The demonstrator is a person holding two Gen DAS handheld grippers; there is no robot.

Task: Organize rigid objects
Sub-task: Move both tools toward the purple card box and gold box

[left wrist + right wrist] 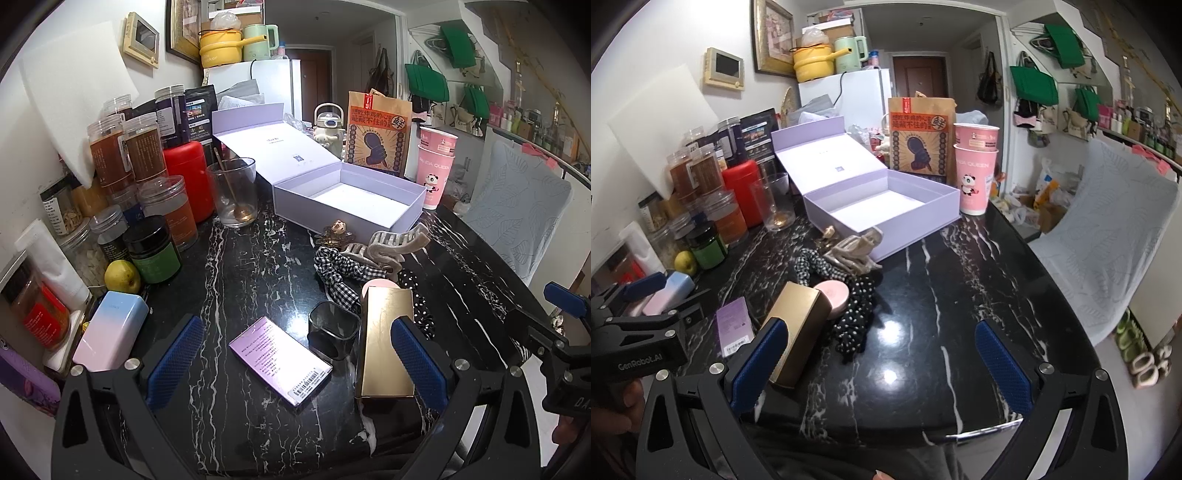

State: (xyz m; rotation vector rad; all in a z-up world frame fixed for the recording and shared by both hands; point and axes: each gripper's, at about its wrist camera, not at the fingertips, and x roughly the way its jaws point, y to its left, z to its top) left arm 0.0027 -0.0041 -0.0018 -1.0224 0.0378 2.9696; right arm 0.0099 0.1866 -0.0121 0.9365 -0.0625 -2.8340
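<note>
An open lavender box (332, 218) (916, 225) stands empty at the back of the black marble table. Nearer lie a gold carton (388, 339) (798, 325), a flat purple packet (280, 358) (733, 325), a black square cup (334, 328), a pink round compact (834, 293), beige hair claws (391, 247) (857, 247), a gingham scrunchie (340, 269) and a dotted scrunchie (857, 317). My left gripper (295, 328) hangs open over the purple packet, holding nothing. My right gripper (879, 332) is open over bare marble, the gold carton by its left finger.
Jars (140, 155), a red canister (188, 177), a glass with a spoon (232, 192), a pear (122, 277) and a pastel case (110, 332) crowd the left. Pink cups (975, 173) and a brown bag (919, 136) stand behind the box. A covered chair (1108, 240) is beyond the right edge.
</note>
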